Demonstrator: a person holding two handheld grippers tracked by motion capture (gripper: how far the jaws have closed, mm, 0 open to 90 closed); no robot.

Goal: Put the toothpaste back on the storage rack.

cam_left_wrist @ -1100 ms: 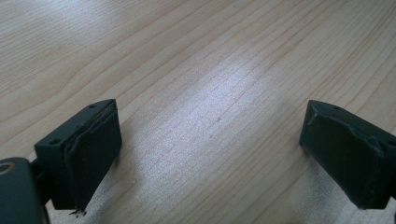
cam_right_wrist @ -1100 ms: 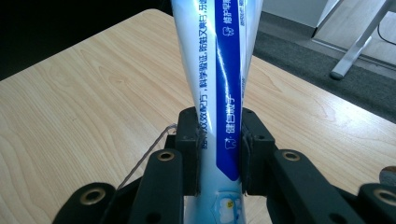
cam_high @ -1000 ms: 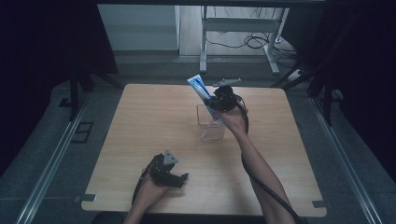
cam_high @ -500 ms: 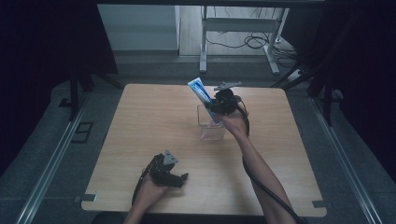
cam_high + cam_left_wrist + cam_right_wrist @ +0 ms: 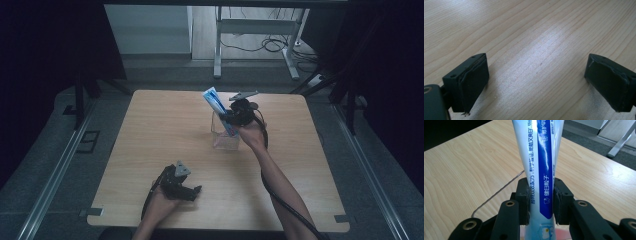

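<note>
The wooden table (image 5: 150, 130) is carrying everything in this entry, its light grain showing in all 3 views. You are working at 2 places on it: near the front edge with your left hand, and toward the far edge, right of centre, with your right.

The clear container (image 5: 225, 134) is standing upright on the table between centre and far edge. The toothpaste tube (image 5: 218, 109), white with a blue band and printed text, is standing in it, its lower end inside and its flat end leaning up toward the far-left corner.

Your right gripper (image 5: 231, 119) is reaching over the container's right side. In the right gripper view the jaws are sitting on both sides of the tube (image 5: 541, 170), pads pressing its faces: clenched on the tube.

Your left gripper (image 5: 192, 192) is lying low near the front edge, left of centre. In the left gripper view its pads (image 5: 472, 82) are standing wide apart over bare wood: released, grasping nothing.
</note>
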